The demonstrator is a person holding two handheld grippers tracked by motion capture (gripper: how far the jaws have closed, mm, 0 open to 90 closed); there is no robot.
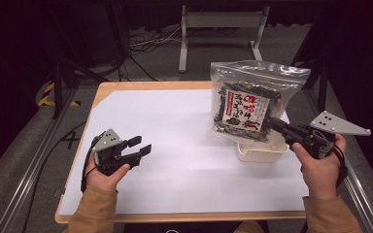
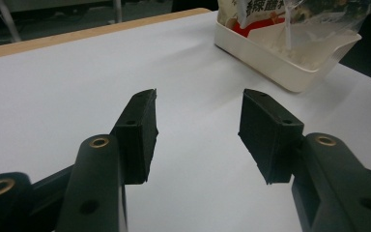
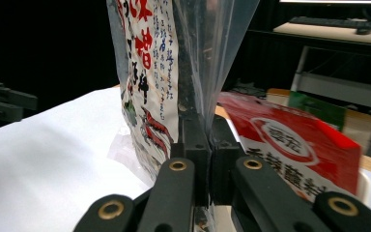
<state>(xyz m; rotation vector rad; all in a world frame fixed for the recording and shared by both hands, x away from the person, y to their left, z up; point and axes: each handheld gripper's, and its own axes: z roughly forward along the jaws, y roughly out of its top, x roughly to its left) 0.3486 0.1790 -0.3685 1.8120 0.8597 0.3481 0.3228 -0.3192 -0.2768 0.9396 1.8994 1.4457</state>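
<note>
Slippage is the risk: the right gripper (image 1: 278,127) pinches only the thin side edge of the bag (image 1: 250,99), hanging upright above the tray (image 1: 261,152), so it could swing loose while the left gripper (image 1: 139,146) waits half-open, empty, well apart.

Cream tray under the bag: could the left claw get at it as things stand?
Probably yes. The left claw stands open with nothing between its jaws, and only bare white tabletop lies between it and the cream tray. The clear bag, pinched in the right claw, hangs over the tray's top, but its near wall stays exposed.
</note>
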